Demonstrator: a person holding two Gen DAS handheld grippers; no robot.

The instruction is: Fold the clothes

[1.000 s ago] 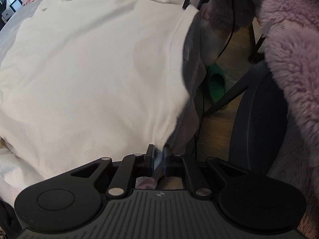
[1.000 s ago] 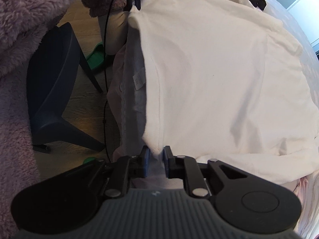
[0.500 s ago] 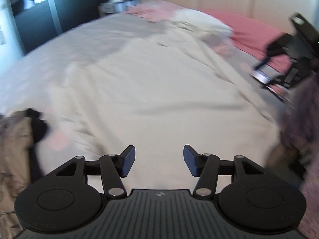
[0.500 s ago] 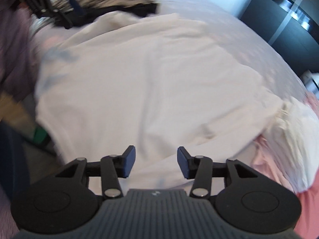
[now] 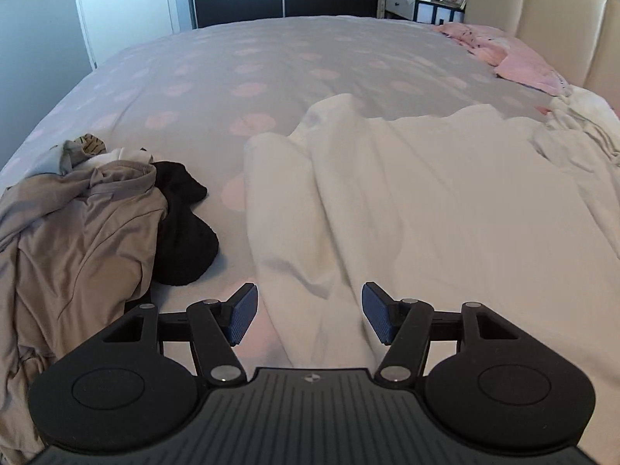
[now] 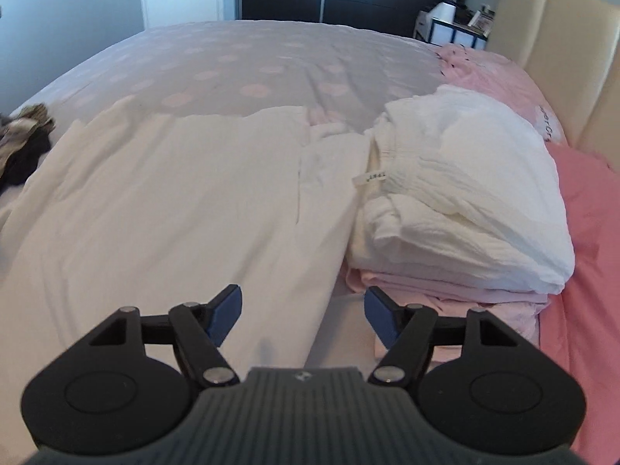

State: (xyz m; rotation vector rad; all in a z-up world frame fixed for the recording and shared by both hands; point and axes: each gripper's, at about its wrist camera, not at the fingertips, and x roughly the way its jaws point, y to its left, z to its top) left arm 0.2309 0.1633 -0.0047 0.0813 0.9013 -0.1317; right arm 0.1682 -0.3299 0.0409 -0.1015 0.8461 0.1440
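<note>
Through the left wrist camera I see my left gripper [image 5: 309,317] spread, jaws just widened and holding nothing, above the white garment [image 5: 426,209] lying flat on the bed [image 5: 271,58]. Right wrist camera: my right gripper [image 6: 303,319], jaws just widened more, nothing clamped, over the garment's edge beside the folded stack [image 6: 457,209].

Both grippers let go of the white garment [image 5: 426,201] and swung to face across the bed [image 5: 240,62]. The left gripper [image 5: 309,317] and right gripper [image 6: 303,316] had just been opening, nothing between their jaws.
</note>
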